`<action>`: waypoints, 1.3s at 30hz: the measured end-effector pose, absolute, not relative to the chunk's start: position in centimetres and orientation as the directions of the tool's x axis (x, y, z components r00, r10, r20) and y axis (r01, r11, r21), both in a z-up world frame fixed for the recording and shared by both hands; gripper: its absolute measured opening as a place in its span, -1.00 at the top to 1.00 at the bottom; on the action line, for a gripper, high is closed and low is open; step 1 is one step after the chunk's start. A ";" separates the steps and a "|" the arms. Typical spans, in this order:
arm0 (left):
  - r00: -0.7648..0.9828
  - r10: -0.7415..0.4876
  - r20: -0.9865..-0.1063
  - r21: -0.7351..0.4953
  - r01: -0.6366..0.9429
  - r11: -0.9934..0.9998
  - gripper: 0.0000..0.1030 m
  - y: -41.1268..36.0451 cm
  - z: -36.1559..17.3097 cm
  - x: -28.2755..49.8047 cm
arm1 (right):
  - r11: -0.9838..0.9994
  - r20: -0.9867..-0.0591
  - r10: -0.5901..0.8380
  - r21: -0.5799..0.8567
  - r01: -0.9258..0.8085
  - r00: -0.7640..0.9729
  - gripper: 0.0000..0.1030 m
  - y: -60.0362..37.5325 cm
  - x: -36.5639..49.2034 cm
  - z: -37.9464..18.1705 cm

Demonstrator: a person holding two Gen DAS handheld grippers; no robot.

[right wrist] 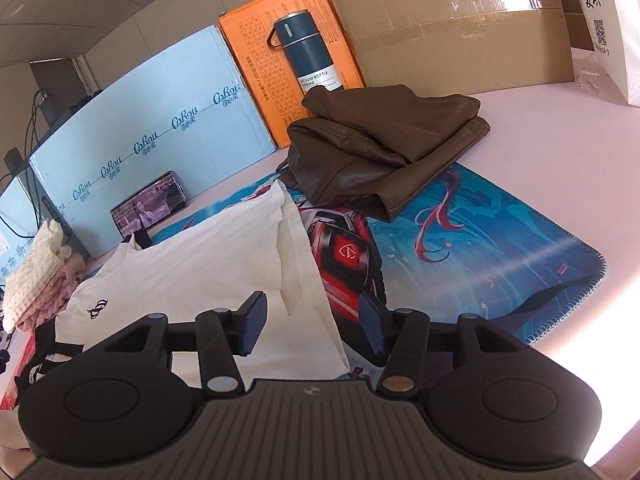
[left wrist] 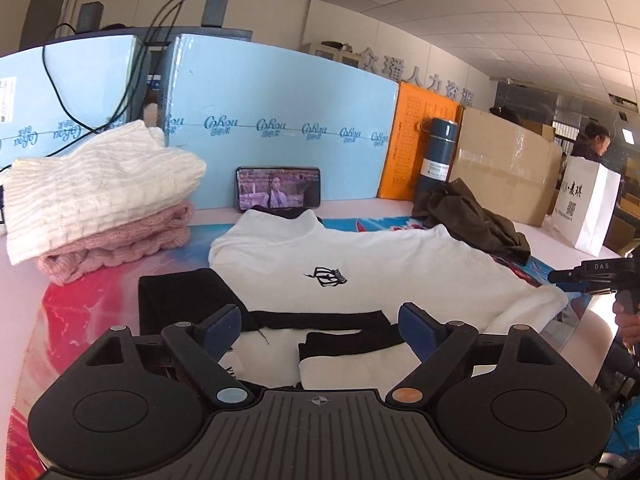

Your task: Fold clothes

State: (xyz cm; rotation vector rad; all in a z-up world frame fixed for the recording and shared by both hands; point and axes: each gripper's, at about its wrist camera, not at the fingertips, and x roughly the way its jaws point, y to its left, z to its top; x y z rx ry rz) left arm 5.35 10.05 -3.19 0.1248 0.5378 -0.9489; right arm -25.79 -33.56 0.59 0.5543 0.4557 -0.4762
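White cotton with black trim: the shirt [left wrist: 384, 264] lies on the printed mat [right wrist: 500, 240] in the middle of the table [right wrist: 560, 120], part-folded. Its near end is doubled over, showing black cuffs or hem bands in the left wrist view; its right edge runs straight along the mat in the right wrist view. The body and collar remain spread out, so I judge this garment to be partway through its folds, with at least one more fold needed.

Completed work: a cream knit [left wrist: 96, 192] sits stacked on a pink knit [left wrist: 120, 244] at the left of the table, both folded. A brown jacket [right wrist: 384, 148] lies at the back right, roughly doubled but loose; whether it counts as finished I cannot tell.

Left gripper [left wrist: 320, 328]: jaws wide apart, nothing between the pads, hovering over the folded near end of the shirt and angled downward. No cloth is gripped.

Right gripper [right wrist: 312, 324]: jaws moderately apart, pads clear of the fabric, poised over the shirt's right edge where it meets the mat, also angled downward. From the left wrist view it shows at the far right, held in a hand [left wrist: 624, 320].

A phone [left wrist: 279, 189] stands propped against a blue box [left wrist: 280, 100] behind the shirt, beside a flask [right wrist: 308, 52].
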 end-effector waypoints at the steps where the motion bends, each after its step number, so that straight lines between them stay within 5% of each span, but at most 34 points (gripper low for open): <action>1: 0.441 -0.726 -0.528 -0.120 0.808 0.577 -0.69 8.8 -3.7 6.0 | 0.753 -0.532 -0.295 0.382 0.536 0.794 0.12 -33.6 -25.5 0.5; 2: 0.422 -0.708 -0.567 -0.110 0.813 0.572 -0.67 7.8 -4.4 6.6 | 0.757 -0.539 -0.288 0.378 0.533 0.791 0.19 -33.7 -25.3 0.4; 5: 0.405 -0.690 -0.599 -0.059 0.838 0.543 -0.15 6.8 -5.7 6.4 | 0.778 -0.556 -0.277 0.349 0.523 0.783 0.41 -33.6 -24.6 0.1; 7: 0.381 -0.726 -0.573 -0.077 0.856 0.511 0.63 7.1 -5.5 5.9 | 0.790 -0.564 -0.271 0.333 0.515 0.780 0.64 -33.6 -24.3 0.0; 8: 0.400 -0.726 -0.559 -0.071 0.850 0.523 0.71 7.3 -5.4 5.6 | 0.799 -0.568 -0.269 0.320 0.509 0.778 0.75 -33.5 -24.3 -0.1; 11: 0.445 -0.732 -0.517 -0.066 0.831 0.552 0.83 7.8 -5.1 5.0 | 0.817 -0.560 -0.267 0.300 0.493 0.784 0.92 -33.2 -24.4 0.0; 20: 0.529 -0.728 -0.437 -0.033 0.799 0.600 0.84 7.2 -3.8 5.6 | 0.826 -0.485 -0.326 0.272 0.494 0.812 0.94 -33.7 -22.3 1.5; 23: 0.502 -0.688 -0.523 -0.006 0.805 0.593 0.78 6.0 -5.2 6.4 | 0.820 -0.528 -0.333 0.248 0.517 0.781 0.94 -34.1 -21.1 0.3; 26: 0.542 -0.656 -0.525 0.039 0.786 0.617 0.47 6.4 -4.9 5.9 | 0.812 -0.545 -0.378 0.194 0.551 0.749 0.91 -33.6 -21.0 -0.2; 28: 0.596 -0.649 -0.474 0.079 0.762 0.642 -0.29 7.4 -4.0 4.8 | 0.804 -0.514 -0.420 0.172 0.569 0.748 0.53 -32.7 -21.6 0.4; 29: 0.625 -0.648 -0.436 0.097 0.749 0.656 -0.47 8.1 -3.4 4.0 | 0.800 -0.492 -0.439 0.167 0.576 0.752 0.05 -32.3 -22.0 0.9; 30: 0.634 -0.658 -0.406 0.111 0.749 0.653 -0.62 8.7 -2.9 3.0 | 0.801 -0.468 -0.449 0.168 0.575 0.761 -0.10 -31.7 -22.4 1.3; 34: 0.604 -0.696 -0.388 0.156 0.788 0.596 -0.79 9.8 -2.8 -0.8 | 0.848 -0.441 -0.385 0.177 0.499 0.811 -0.20 -28.6 -22.2 1.7; 39: 0.614 -0.614 -0.495 0.234 0.775 0.587 -0.79 9.1 -6.0 -2.1 | 0.892 -0.505 -0.328 0.113 0.438 0.798 -0.20 -25.8 -20.5 -0.5</action>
